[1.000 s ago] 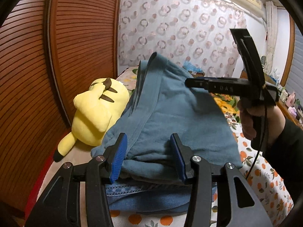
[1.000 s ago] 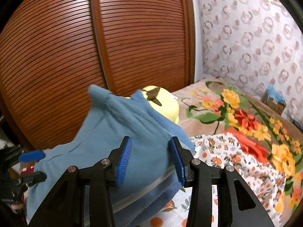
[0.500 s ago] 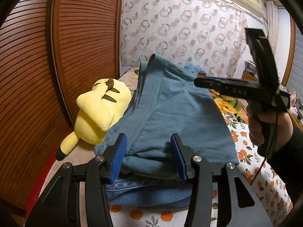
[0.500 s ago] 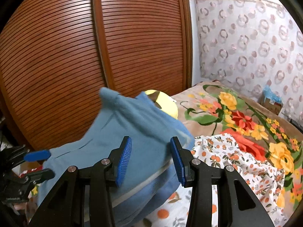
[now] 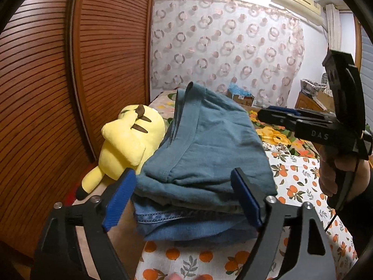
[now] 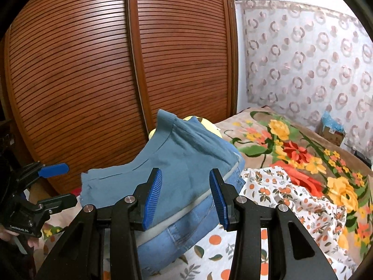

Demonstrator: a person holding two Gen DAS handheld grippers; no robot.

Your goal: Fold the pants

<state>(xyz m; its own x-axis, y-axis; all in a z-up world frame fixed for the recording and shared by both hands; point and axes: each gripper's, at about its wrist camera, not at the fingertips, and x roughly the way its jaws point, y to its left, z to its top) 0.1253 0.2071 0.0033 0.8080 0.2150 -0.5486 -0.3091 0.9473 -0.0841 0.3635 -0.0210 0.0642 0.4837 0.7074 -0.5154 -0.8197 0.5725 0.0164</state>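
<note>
Folded teal cotton pants [image 5: 205, 147] lie atop a denim stack [image 5: 186, 224] on the orange-print bedsheet [image 5: 300, 186]. Left gripper [image 5: 184, 198] jaws have just been opening, now spread, nothing pinched. Right gripper [image 6: 184, 197] half-spread, empty. Advice: back both away level, avoid snagging the raised waistband corner.

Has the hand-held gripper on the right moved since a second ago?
Yes. In the left wrist view, the right hand-held gripper has drifted rightward, off the folded teal pants and away from the yellow plush toy.
</note>
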